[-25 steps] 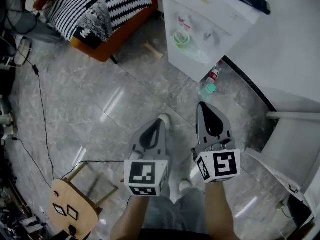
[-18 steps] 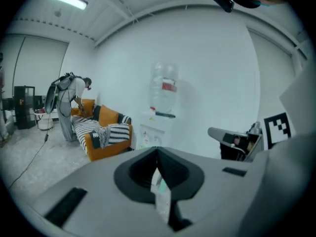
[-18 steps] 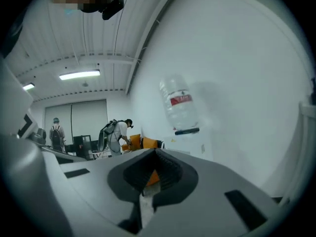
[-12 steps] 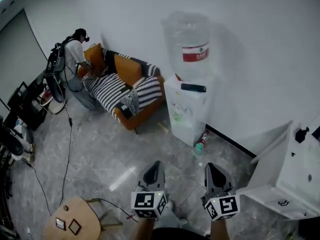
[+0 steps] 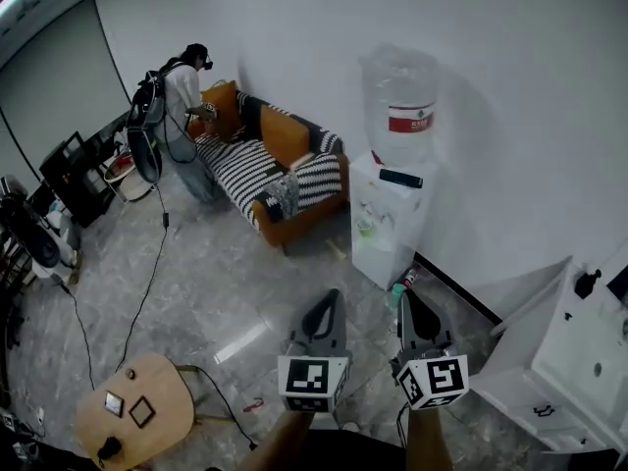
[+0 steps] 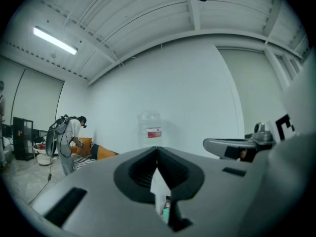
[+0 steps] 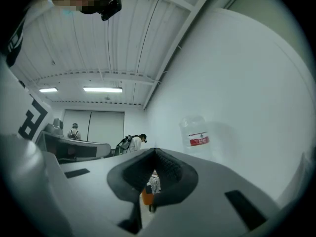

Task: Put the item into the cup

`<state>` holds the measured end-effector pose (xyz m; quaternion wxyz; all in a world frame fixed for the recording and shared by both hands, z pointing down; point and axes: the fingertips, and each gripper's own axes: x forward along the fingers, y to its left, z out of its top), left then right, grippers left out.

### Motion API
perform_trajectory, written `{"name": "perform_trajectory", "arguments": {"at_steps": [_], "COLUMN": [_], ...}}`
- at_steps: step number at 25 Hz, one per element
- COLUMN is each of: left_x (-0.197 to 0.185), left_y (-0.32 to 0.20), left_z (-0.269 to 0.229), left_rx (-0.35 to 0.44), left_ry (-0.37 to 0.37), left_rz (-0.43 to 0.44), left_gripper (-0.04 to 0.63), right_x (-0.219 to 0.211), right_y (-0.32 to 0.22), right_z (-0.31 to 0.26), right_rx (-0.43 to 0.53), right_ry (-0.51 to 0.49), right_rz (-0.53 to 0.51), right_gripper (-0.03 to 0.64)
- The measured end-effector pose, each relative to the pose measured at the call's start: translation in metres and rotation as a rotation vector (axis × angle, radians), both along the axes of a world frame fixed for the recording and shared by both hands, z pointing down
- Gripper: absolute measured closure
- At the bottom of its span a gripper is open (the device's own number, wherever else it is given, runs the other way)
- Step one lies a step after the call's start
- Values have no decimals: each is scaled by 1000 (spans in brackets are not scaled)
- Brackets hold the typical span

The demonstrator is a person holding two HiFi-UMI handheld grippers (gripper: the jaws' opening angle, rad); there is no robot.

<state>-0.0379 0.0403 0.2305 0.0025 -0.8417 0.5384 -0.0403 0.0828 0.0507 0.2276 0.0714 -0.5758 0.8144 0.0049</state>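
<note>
Jaws are sitting fully closed on nothing — left gripper (image 5: 329, 299) and right gripper (image 5: 410, 297) alike | item and cup are showing in no view, so weight, softness and hold-point are going unjudged | right gripper view is catching a far person (image 7: 74, 128) that head view is missing — only head view is showing the stool (image 5: 137, 412).

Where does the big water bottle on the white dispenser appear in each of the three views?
Head view: water bottle, upper right of centre.
Left gripper view: water bottle at centre.
Right gripper view: water bottle right of centre.
Shared landmark: person with backpack, always left of it.
</note>
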Motion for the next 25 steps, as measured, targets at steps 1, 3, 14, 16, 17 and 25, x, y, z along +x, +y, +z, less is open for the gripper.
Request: {"name": "perform_trajectory", "arguments": {"at_steps": [1, 3, 14, 16, 17, 25], "left_x": [1, 1, 14, 16, 17, 25], "left_y": [3, 9, 13, 13, 12, 9], "left_z": [-2, -6, -10, -7, -6, -7], "left_rx": [3, 13, 44, 39, 37, 33], "left_ry": [0, 4, -17, -26, -30, -47], "left_rz": [1, 0, 9, 8, 8, 22], "left_gripper": [581, 581, 581, 581, 581, 581], "right_x": [-4, -13, -19, -18, -18, -14], "right_y": [1, 4, 4, 3, 3, -2], "right_z": [-2, -9, -14, -12, -12, -10], "right_rx": [-2, 5, 2, -3, -6, -18], "right_ry": [-1, 8, 37, 39, 40, 49], "right_rz": [-7, -27, -72, -73, -72, -65], "right_gripper": [607, 607, 607, 607, 607, 607]}}
